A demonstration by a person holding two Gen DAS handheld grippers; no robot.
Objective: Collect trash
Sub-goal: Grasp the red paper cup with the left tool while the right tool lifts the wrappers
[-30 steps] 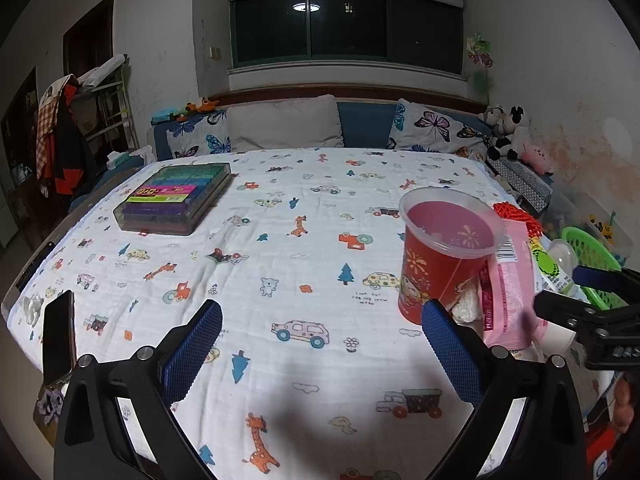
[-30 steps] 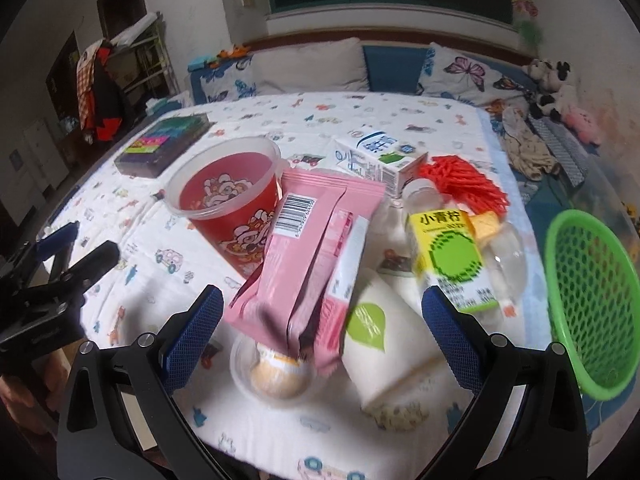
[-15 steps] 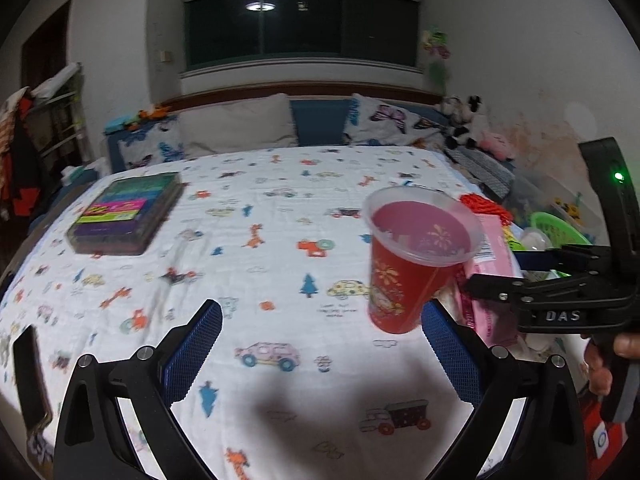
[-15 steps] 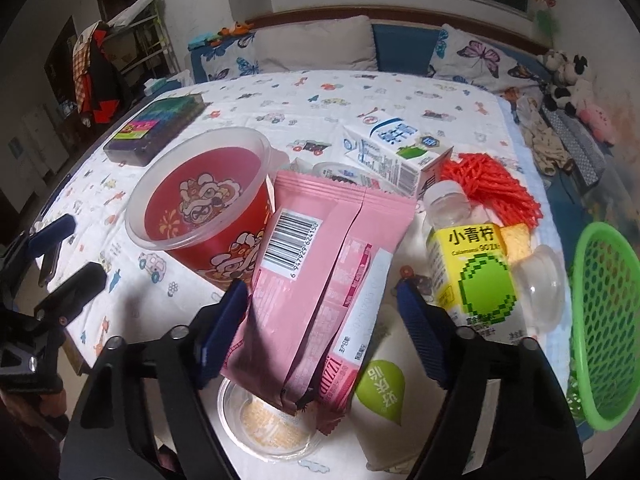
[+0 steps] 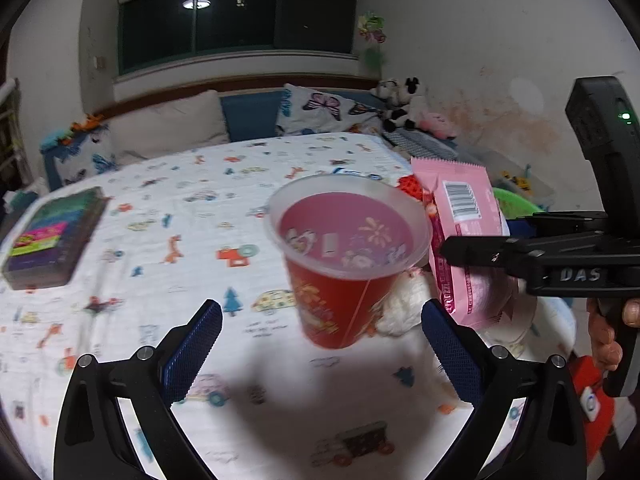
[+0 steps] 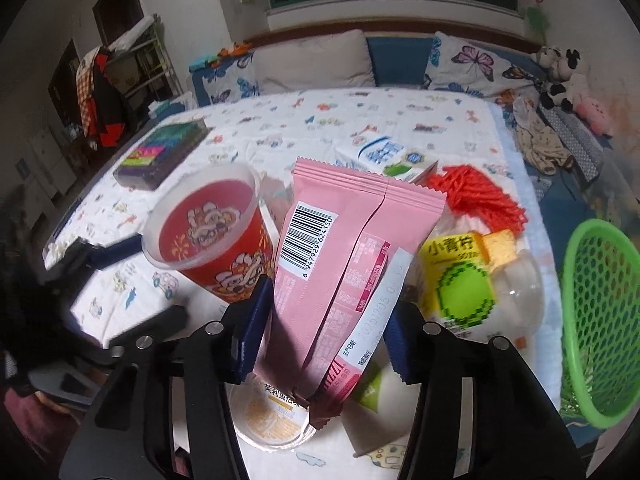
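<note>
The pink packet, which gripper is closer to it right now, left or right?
Right. The right gripper has its jaws on either side of the pink packet. The left gripper sits open in front of the red cup, with the packet beyond it to the right.

Open bedsheet (image 5: 168,248) left of the red cup (image 5: 344,264). Crowded to its right: pink snack packet (image 6: 340,256), lime drink bottle (image 6: 460,276), green basket (image 6: 600,320) at bed edge.
</note>
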